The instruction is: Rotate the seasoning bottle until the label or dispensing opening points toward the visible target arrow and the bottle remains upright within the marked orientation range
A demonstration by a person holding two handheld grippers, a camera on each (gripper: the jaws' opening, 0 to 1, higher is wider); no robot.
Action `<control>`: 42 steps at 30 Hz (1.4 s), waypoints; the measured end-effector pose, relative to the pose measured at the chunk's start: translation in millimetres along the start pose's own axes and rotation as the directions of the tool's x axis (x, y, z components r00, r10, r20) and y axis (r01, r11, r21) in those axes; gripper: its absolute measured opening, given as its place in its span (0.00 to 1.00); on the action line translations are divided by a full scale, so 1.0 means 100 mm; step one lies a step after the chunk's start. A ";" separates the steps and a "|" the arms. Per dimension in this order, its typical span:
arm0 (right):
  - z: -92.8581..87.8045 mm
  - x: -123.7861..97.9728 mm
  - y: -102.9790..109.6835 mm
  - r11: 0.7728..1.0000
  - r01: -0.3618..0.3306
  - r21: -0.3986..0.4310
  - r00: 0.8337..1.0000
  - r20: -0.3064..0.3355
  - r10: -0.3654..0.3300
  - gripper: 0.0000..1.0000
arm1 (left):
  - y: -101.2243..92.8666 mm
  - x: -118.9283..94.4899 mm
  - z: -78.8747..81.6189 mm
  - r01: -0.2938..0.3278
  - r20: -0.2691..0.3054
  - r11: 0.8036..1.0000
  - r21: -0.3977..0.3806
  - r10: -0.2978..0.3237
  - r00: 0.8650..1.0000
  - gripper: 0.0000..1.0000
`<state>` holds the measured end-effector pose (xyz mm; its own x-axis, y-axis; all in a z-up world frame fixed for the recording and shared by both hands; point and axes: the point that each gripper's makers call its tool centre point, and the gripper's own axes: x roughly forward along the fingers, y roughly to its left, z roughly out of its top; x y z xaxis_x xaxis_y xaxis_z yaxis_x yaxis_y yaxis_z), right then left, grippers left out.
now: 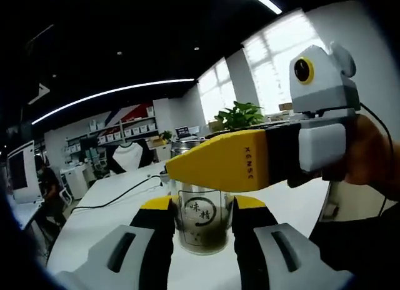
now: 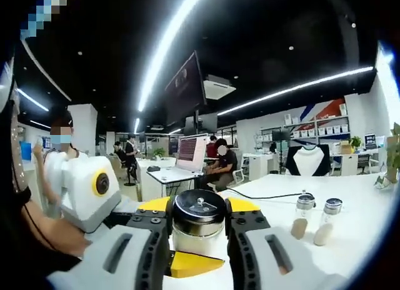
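Observation:
The seasoning bottle [image 1: 201,224] is a clear glass jar with a black printed label facing the left gripper view, and it stands upright over the white table [image 1: 106,209]. My left gripper [image 1: 202,205] is shut on its body, one jaw on each side. My right gripper [image 1: 237,165] reaches in from the right and lies across the bottle's top, hiding the lid. In the right gripper view, the right gripper [image 2: 199,209] is shut on the bottle's steel lid [image 2: 199,207] with a black top. The left gripper [image 2: 187,264] shows below and to the left.
Two small glass shakers [image 2: 315,220] stand on the white table [image 2: 362,202] to the right. A black cable [image 2: 269,195] runs across the table behind them. A person's hand [image 1: 372,152] holds the right gripper. People sit at desks further back, and a potted plant [image 1: 240,115] stands by the window.

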<state>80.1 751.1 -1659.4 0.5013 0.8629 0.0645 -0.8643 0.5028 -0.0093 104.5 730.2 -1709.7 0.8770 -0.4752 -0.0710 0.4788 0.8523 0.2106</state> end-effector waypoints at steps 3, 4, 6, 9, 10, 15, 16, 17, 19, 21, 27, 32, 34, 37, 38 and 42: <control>0.02 -0.01 -0.03 1.000 -0.016 0.004 1.000 0.012 0.016 0.30 | 0.00 -0.01 0.02 0.006 0.011 1.000 -0.008 -0.006 1.000 0.37; 0.02 -0.02 -0.03 1.000 -0.021 0.009 1.000 0.013 0.021 0.30 | 0.00 -0.01 0.02 0.008 0.012 1.000 -0.005 -0.008 1.000 0.37; 0.02 -0.04 -0.05 0.999 -0.040 0.025 0.999 0.016 0.040 0.29 | -0.02 -0.01 0.03 0.021 0.019 1.000 -0.004 -0.021 1.000 0.37; 0.02 -0.07 -0.07 0.997 -0.061 0.042 0.998 0.020 0.061 0.29 | -0.06 -0.01 0.04 0.047 0.026 0.999 -0.014 -0.047 0.999 0.37; 0.02 -0.08 -0.06 0.997 -0.068 0.043 0.998 0.022 0.067 0.29 | -0.07 -0.01 0.04 0.052 0.028 0.999 -0.014 -0.051 0.998 0.37; 0.03 -0.12 -0.02 0.992 -0.122 0.012 0.992 0.025 0.122 0.29 | -0.12 -0.01 0.06 0.092 0.042 0.995 -0.032 -0.091 0.995 0.37; 0.04 -0.13 -0.01 0.991 -0.135 0.005 0.990 0.029 0.135 0.29 | -0.13 -0.01 0.07 0.101 0.045 0.994 -0.034 -0.099 0.994 0.37; 0.05 -0.14 -0.01 0.989 -0.151 0.007 0.988 0.037 0.150 0.29 | -0.14 -0.02 0.08 0.110 0.051 0.993 -0.038 -0.108 0.993 0.37; 0.05 -0.16 0.00 0.985 -0.173 0.010 0.984 0.050 0.173 0.29 | -0.17 -0.02 0.09 0.125 0.058 0.991 -0.039 -0.123 0.991 0.37; 0.06 -0.18 0.00 0.983 -0.184 0.009 0.981 0.058 0.183 0.29 | -0.18 -0.02 0.10 0.131 0.061 0.991 -0.036 -0.128 0.990 0.37; -0.04 -0.14 -0.03 0.990 -0.138 0.021 0.990 0.010 0.138 0.30 | -0.14 0.02 0.00 0.076 0.018 0.997 0.022 -0.076 0.997 0.37; -0.12 -0.08 -0.09 0.986 -0.062 0.155 0.998 0.023 0.059 0.31 | -0.01 0.00 -0.12 -0.006 -0.015 0.999 0.033 0.007 1.000 0.37; -0.15 -0.06 -0.10 0.976 -0.053 0.213 0.998 0.032 0.047 0.34 | 0.03 -0.01 -0.14 -0.026 -0.014 0.999 0.031 0.026 1.000 0.37; -0.19 0.00 -0.13 0.973 -0.038 0.228 0.999 0.027 0.032 0.35 | 0.05 -0.01 -0.17 -0.043 -0.015 0.998 0.050 0.044 0.999 0.37; -0.20 0.01 -0.15 0.968 -0.035 0.249 0.999 0.030 0.028 0.35 | 0.06 -0.01 -0.16 -0.050 -0.004 0.998 0.047 0.050 0.999 0.36; -0.18 0.06 -0.17 0.962 -0.050 0.269 0.998 0.043 0.040 0.28 | 0.12 0.02 -0.19 -0.066 0.012 0.997 0.050 0.066 0.998 0.36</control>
<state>98.3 748.4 -1677.2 0.4643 0.8792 0.1072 -0.8672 0.4267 0.2565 112.6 743.5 -1725.8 0.9062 -0.4205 -0.0454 0.4169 0.8700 0.2633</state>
